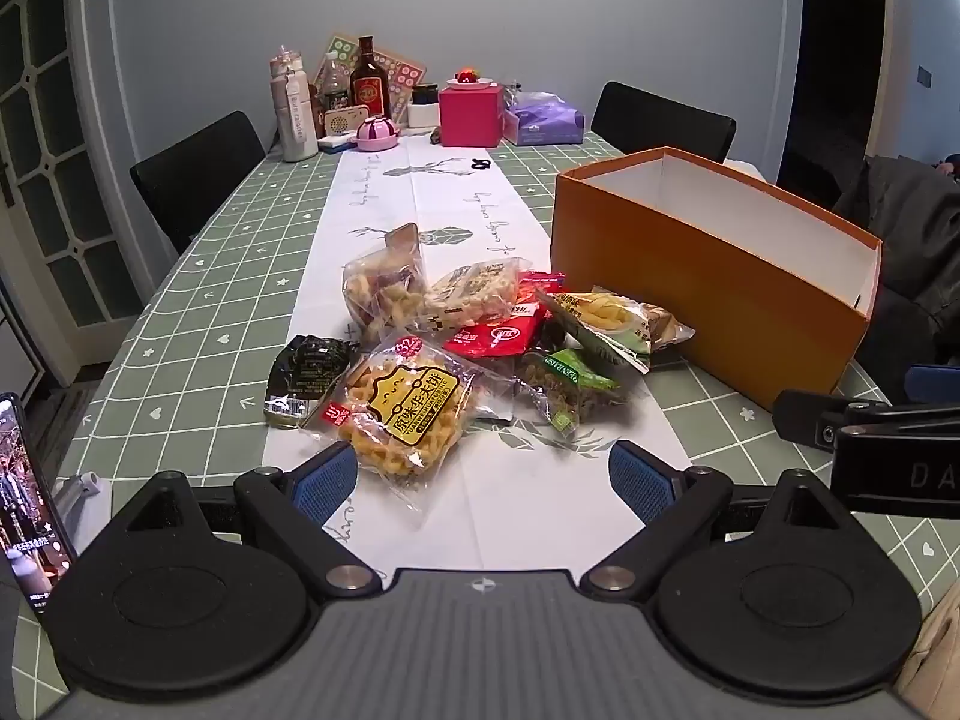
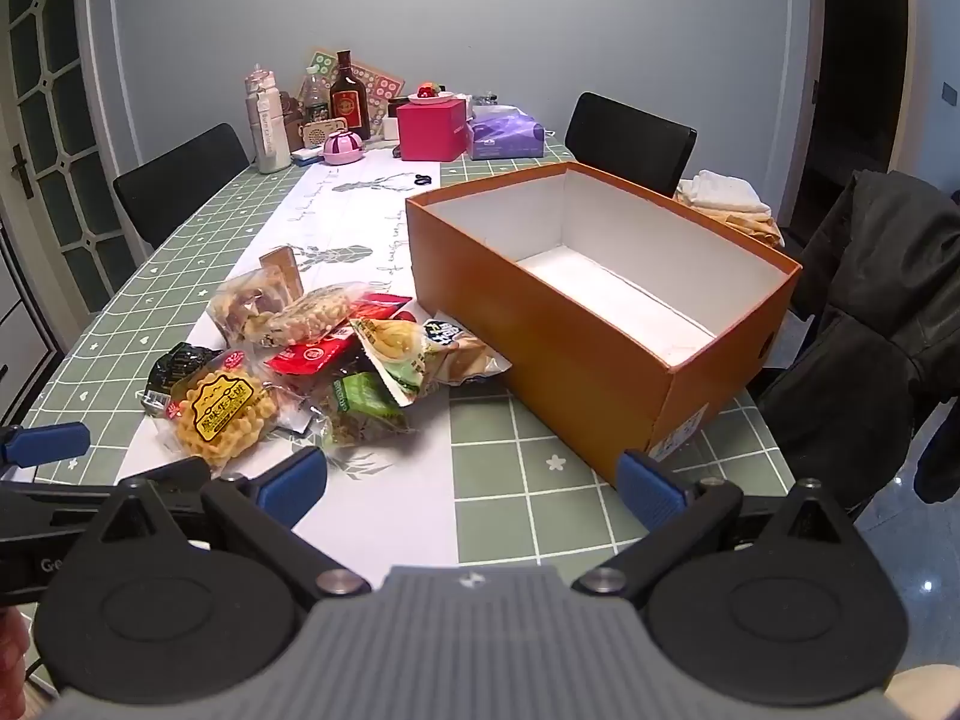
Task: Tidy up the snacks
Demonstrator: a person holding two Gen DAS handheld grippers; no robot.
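A heap of snack packets lies on the white table runner (image 1: 510,498). Nearest is a clear bag of yellow twisted snacks (image 1: 408,414) (image 2: 222,414), with a black packet (image 1: 303,378) to its left, a red packet (image 1: 504,333) and a green packet (image 1: 567,384) (image 2: 363,405) behind. An orange box (image 1: 708,276) (image 2: 576,348) with a white, bare inside stands to the right of the heap. My left gripper (image 1: 483,483) hangs wide open just short of the yellow bag, holding nothing. My right gripper (image 2: 474,483) is open too, over the cloth before the box corner.
Bottles (image 1: 366,84), a pink box (image 1: 469,114) and a purple tissue pack (image 1: 546,120) crowd the table's far end. Black chairs (image 1: 198,171) (image 2: 630,138) stand at both sides. A dark jacket (image 2: 876,312) hangs at the right. A lit phone (image 1: 27,498) stands at the near left.
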